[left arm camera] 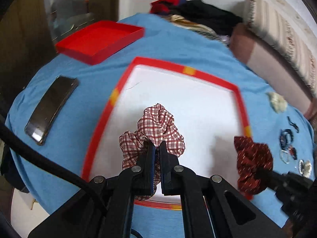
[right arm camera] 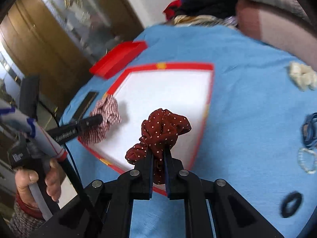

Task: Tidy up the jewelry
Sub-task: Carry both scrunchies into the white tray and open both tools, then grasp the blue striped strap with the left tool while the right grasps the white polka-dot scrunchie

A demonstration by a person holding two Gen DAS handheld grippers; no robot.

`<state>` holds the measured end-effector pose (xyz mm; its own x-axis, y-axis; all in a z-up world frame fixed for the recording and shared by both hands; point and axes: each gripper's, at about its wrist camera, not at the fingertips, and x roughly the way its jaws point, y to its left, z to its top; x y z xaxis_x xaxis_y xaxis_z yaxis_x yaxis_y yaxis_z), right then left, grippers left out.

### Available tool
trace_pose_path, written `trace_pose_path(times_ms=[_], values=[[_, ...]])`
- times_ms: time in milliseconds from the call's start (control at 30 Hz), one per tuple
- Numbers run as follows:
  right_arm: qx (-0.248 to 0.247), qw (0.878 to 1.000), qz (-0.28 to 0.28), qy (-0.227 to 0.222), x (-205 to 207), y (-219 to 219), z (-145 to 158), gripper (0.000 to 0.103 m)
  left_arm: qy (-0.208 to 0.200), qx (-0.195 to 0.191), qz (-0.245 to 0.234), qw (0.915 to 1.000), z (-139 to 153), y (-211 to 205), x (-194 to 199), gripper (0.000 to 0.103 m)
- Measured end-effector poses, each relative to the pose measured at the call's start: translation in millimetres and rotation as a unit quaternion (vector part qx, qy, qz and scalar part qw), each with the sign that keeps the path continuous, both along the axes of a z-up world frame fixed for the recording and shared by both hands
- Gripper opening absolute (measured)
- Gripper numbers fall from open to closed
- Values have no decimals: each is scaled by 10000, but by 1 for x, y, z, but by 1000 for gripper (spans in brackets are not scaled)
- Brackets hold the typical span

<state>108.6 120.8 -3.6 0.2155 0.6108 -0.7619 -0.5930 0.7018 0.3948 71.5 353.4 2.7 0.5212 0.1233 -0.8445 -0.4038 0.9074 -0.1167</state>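
Over the white tray, both scrunchies held, none set down yet.
Left view: left tool [left arm camera: 157, 145] pinches the plaid scrunchie [left arm camera: 156, 130] at frame centre above the red-rimmed tray [left arm camera: 208, 75]. Right view: right tool [right arm camera: 158, 152] clamps the dotted scrunchie [right arm camera: 164, 129]; cream scrunchie [right arm camera: 302, 76] and bracelets [right arm camera: 307, 159] wait at right on the blue bedsheet [right arm camera: 247, 103].

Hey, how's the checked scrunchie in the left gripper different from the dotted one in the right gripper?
The checked scrunchie has a red grid on white; the dotted scrunchie is dark red with small white dots. The left gripper holds the checked one over the left part of the white box, while the right gripper holds the dotted one near its right edge. Both are gathered fabric rings, pinched between shut fingers above the box.
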Motion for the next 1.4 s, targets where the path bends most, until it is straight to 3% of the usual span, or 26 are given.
trace_pose_path(times_ms=[100, 200, 267, 300, 333, 367, 633, 933, 1233, 1400], values=[[-149, 9999, 78, 8, -4, 12, -15, 11, 82, 1, 127, 9999, -9, 12, -3, 4], [-197, 9998, 30, -44, -4, 13, -17, 23, 80, -43, 280, 9996, -11, 21, -7, 7], [-224, 9996, 48, -174, -6, 11, -12, 36, 24, -25, 356, 9994, -7, 22, -12, 17], [-252, 9992, 29, -301, -8, 8, -7, 39, -11, -27, 372, 9993, -5, 21, -12, 28], [-255, 9989, 5, -396, -9, 4, -2, 39, -72, -40, 408, 9991, 0, 21, -14, 40], [-233, 9988, -11, -427, -10, 0, 2, 39, -129, -44, 451, 9989, 3, 20, -15, 44], [84, 9973, -503, -521, -25, -69, 25, 41, -468, 171, 365, 9981, 39, -10, -28, 45], [-146, 9848, -1673, -450, -36, -218, 13, 44, -511, -22, -812, 9954, 47, -110, -6, 48], [-353, 9467, -3179, -368, -44, -382, 5, 49, -348, -172, -2097, 9770, 26, -243, 42, 49], [-344, 9332, -3558, -363, -43, -421, 0, 49, -116, -330, -2390, 9704, 8, -288, 69, 50]])
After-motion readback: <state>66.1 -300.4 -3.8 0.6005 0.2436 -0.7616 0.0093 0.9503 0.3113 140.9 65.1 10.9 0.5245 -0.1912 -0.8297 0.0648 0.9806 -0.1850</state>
